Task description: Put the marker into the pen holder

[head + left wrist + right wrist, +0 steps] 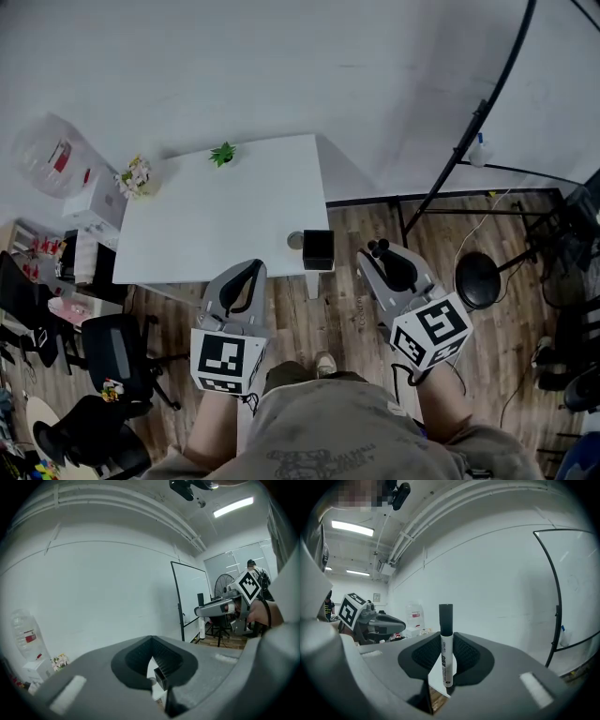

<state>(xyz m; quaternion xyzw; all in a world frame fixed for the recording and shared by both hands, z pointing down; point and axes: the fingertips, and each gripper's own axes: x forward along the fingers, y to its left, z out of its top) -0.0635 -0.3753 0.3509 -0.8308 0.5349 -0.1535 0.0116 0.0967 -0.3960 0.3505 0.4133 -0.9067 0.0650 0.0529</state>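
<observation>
The left tool [249, 269] and the right tool [379, 251] are held out ahead of the torso, both just short of the tabletop's [225, 216] near edge and angled toward it. The left tool's 2 jaws are closed together with nothing between them. The right tool, off the tabletop's near right corner, has its jaws clamped on the marker [446, 644], black cap above them. The left forearm [214, 427] and the right forearm [441, 405] are bare.

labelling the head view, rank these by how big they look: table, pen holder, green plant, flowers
1. table, by far the largest
2. pen holder and flowers, which look about alike, so not ranked
3. green plant, the smallest
</observation>
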